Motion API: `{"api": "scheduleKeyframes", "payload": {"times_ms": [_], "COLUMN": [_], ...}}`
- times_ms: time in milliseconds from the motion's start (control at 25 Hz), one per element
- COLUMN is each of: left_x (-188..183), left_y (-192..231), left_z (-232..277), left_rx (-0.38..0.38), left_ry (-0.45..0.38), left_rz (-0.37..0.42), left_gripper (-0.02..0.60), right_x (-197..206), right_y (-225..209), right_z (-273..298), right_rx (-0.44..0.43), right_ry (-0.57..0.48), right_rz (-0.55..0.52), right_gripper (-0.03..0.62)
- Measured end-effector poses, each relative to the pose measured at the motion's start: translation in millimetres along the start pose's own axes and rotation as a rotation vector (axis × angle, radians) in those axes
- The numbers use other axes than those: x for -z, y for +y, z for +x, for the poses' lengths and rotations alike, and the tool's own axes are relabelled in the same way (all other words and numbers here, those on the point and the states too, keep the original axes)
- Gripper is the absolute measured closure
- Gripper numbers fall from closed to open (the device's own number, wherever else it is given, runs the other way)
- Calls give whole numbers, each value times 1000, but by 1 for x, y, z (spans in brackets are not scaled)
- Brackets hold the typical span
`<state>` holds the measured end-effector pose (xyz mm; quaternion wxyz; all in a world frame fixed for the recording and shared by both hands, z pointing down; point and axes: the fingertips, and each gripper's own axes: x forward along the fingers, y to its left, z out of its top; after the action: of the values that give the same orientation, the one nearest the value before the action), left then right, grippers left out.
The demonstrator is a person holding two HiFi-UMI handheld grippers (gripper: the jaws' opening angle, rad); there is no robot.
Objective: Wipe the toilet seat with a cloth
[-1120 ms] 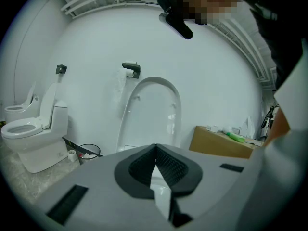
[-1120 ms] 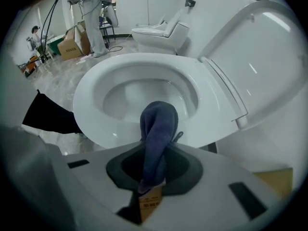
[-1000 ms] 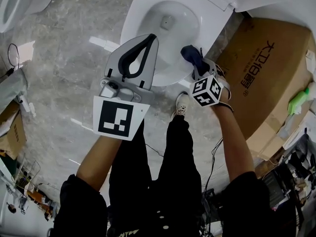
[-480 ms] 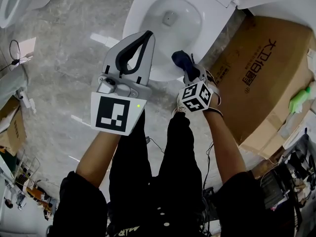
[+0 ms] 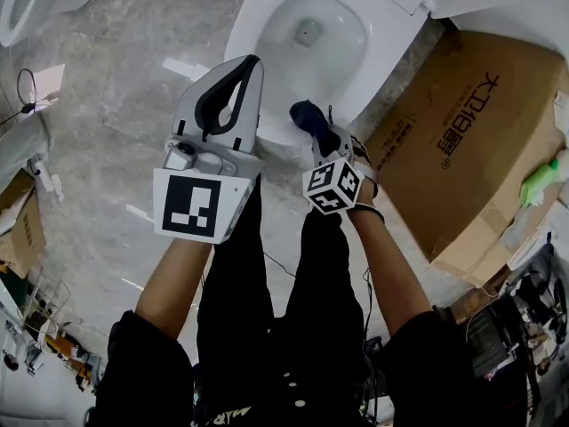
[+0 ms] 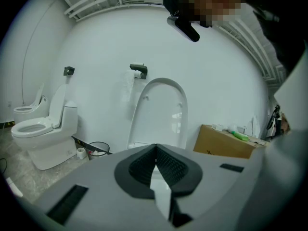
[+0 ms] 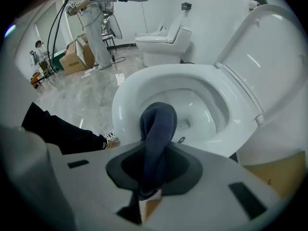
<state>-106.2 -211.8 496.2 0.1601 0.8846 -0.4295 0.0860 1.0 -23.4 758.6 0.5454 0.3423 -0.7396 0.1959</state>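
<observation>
1. We see the right gripper (image 7: 155, 153) clamped on the dark cloth (image 7: 159, 119); the cloth may slip out under drag.
2. The left gripper (image 6: 155, 149) is closed, empty and idle.
3. The cloth hangs over the front of the toilet seat (image 7: 126, 97); we judge its loose end could flop into the bowl (image 7: 202, 114).

The toilet bowl (image 7: 139, 81) is seen as smooth, glossy white, glazed like ceramic and streaked with highlights. The cloth (image 7: 159, 124) is shown as soft, matt dark-blue fabric. The shells of the left gripper (image 6: 156, 147) and right gripper (image 7: 155, 150) are made of matt grey plastic. The left one's pads (image 6: 169, 165) are black and finely ribbed. The floor (image 5: 116, 78) is seen as polished, veined grey stone, and the cardboard box (image 5: 462, 158) as dull brown paperboard.
</observation>
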Motion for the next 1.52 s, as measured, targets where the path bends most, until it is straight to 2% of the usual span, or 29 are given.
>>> {"api": "scheduleKeyframes", "payload": {"times_ms": [600,880,1120,1400,1520], "left_x": [2,5,6,8,7], "left_y": [28,35,44,56,61], "left_z": [-17,-19,-23,-29,-29], "left_rx": [-68,-88,-105,-125,-132], "left_ry": [0,3,11,22,22], "left_rz": [-1,-13,-13,-10,-13], "left_gripper": [571,571,571,571,571], "right_x": [-33,-53,-70,-85,-95], "right_y": [37,57,70,78,82], "right_z": [8,13,17,21,24], "right_rx": [-41,-68,-95,-131,-168], "right_ry": [-45,-66,-77,-103,-111], "right_rz": [90,61,-75,-368,-436], "right_gripper": [530,530,530,528,526]}}
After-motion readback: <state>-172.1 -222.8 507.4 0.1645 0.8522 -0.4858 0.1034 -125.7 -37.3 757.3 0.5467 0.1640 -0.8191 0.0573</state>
